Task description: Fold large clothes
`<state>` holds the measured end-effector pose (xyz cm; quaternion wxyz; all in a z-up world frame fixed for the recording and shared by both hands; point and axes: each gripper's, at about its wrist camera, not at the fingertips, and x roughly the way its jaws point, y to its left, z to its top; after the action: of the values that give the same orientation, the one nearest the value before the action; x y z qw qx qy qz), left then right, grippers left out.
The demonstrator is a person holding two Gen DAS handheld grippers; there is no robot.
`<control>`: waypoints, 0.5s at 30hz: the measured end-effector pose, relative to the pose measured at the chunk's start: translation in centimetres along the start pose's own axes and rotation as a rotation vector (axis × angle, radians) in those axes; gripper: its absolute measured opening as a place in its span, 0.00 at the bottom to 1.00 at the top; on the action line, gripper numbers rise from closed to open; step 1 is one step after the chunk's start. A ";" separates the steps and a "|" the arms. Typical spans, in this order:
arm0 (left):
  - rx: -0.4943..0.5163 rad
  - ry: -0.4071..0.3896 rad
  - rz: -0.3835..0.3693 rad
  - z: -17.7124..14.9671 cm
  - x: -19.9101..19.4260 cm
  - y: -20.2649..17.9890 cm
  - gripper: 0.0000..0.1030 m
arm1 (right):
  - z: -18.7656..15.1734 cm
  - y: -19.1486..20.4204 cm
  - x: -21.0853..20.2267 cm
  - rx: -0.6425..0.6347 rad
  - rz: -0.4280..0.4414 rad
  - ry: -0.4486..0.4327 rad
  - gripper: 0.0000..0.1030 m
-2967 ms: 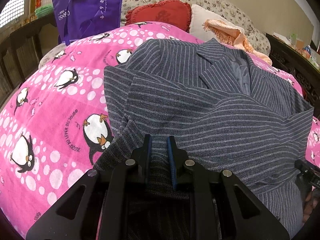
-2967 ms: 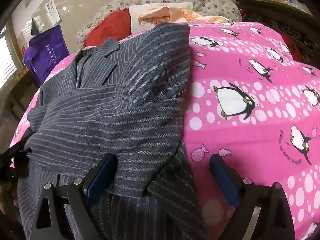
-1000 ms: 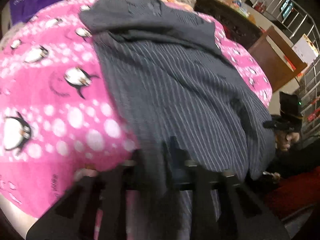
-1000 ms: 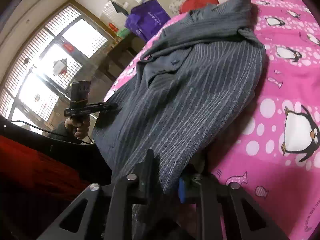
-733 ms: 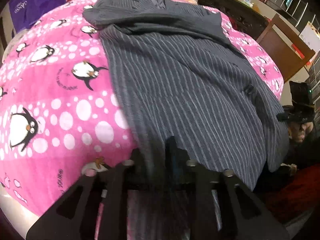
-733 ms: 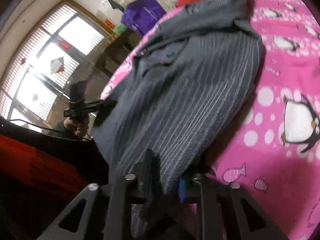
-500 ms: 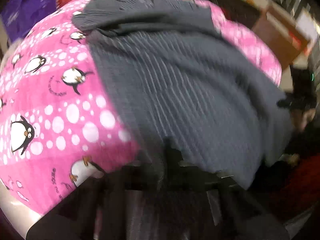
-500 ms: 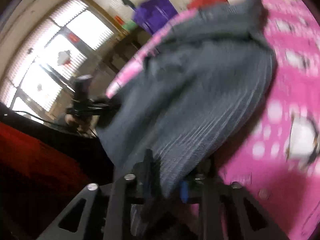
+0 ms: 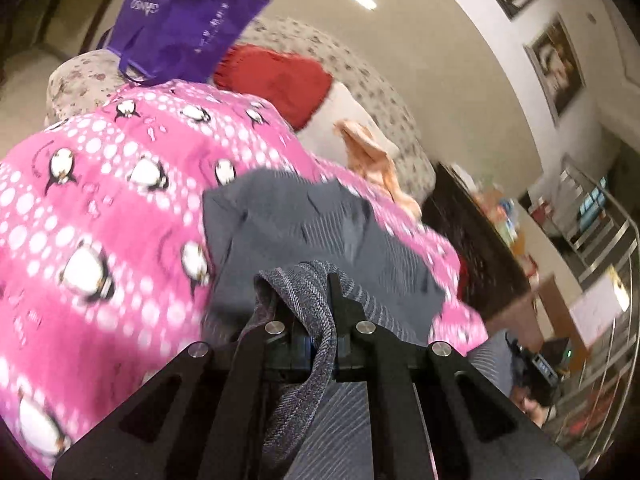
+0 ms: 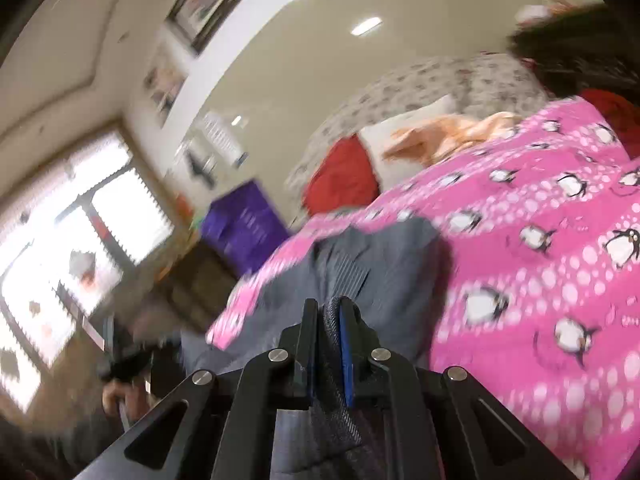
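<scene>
In the left wrist view, the left gripper (image 9: 320,320) was clamped on a bunched fold of the grey striped jacket (image 9: 320,240). The cloth rose between the two black fingers (image 9: 344,308), curled over their tips and hung back down toward the camera. Beyond the tips, the rest of the jacket lay spread on the pink penguin blanket (image 9: 100,200), its collar end toward the red cushion (image 9: 280,80) and the purple bag (image 9: 188,16). The picture was blurred, so the jacket's far edge was hard to trace.

In the right wrist view, the right gripper (image 10: 330,340) had just been closing, and its jaws pinched a thick edge of the same jacket (image 10: 380,264), the fabric standing upright between the pads and trailing down under the gripper. Ahead, the garment lay on the blanket (image 10: 560,280). At lower left, a blurred hand (image 10: 120,392), apparently holding the other gripper, showed against the bright window (image 10: 80,220).
</scene>
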<state>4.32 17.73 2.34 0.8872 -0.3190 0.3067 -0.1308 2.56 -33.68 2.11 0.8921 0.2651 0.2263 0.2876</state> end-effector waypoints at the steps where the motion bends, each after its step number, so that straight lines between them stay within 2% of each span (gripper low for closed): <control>1: -0.019 -0.005 0.009 0.8 0.6 0.0 0.04 | 0.9 -0.4 0.7 0.036 -0.012 -0.021 0.09; 4: -0.060 -0.017 0.056 3.8 2.9 -0.4 0.04 | 3.1 -2.4 2.7 0.123 -0.070 -0.059 0.09; 6: -0.109 -0.012 0.053 5.9 5.0 0.0 0.04 | 4.8 -4.0 4.3 0.178 -0.109 -0.071 0.09; 8: -0.109 -0.003 0.074 7.0 6.9 0.2 0.04 | 6.1 -5.2 5.9 0.184 -0.133 -0.044 0.09; 10: -0.099 0.042 0.078 8.1 9.0 0.6 0.04 | 6.7 -5.7 7.4 0.146 -0.172 0.016 0.09; 12: -0.065 0.089 0.151 8.4 11.5 1.6 0.05 | 6.1 -5.3 8.1 0.059 -0.208 0.072 0.09; 15: -0.035 0.156 0.240 7.7 14.6 3.0 0.05 | 4.4 -4.1 8.2 -0.031 -0.190 0.126 0.09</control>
<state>20.65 17.51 -1.59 0.8643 -0.2842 0.4128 -0.0428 12.62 -32.88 0.92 0.9034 0.2102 0.3015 0.2211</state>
